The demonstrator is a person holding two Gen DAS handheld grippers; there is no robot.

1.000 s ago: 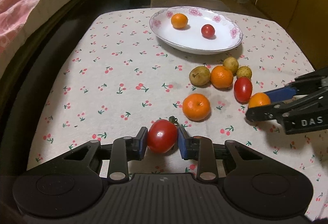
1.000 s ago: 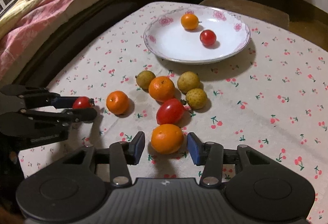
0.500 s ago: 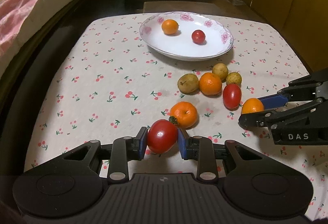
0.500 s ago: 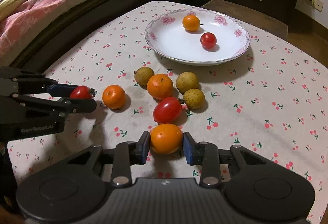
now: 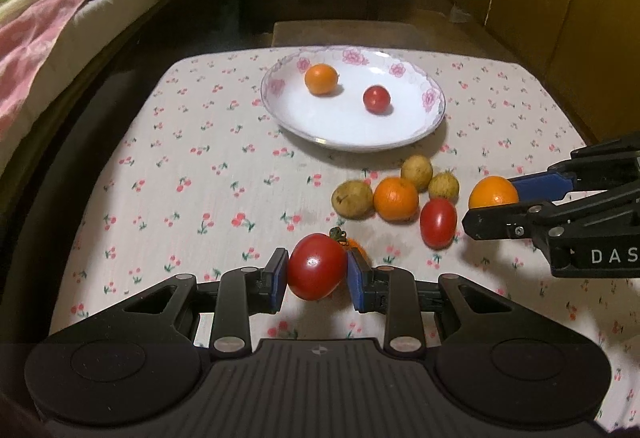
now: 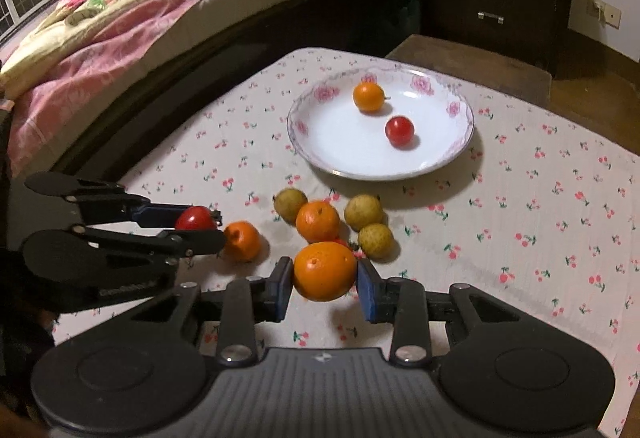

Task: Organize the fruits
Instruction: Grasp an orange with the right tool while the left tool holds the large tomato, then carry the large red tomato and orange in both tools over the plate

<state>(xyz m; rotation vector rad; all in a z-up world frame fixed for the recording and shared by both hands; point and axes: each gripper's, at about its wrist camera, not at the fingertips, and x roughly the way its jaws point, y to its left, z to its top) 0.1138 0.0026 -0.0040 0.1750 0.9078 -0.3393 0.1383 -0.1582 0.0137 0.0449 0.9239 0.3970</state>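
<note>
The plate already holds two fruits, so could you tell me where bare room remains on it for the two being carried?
The plate is bare across its near half, in front of the small orange and cherry tomato, and along its left side. Between those two it is tight. The cloth just before the plate is crowded by the fruit cluster.

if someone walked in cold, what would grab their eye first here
Probably the two gripped fruits: the left gripper is shut on a red tomato, and the right gripper is shut on an orange, both near the table's front edge. Behind them sits a white flowered plate already holding a small orange and a small tomato, with a loose cluster of fruit on the cherry-print cloth between.
</note>
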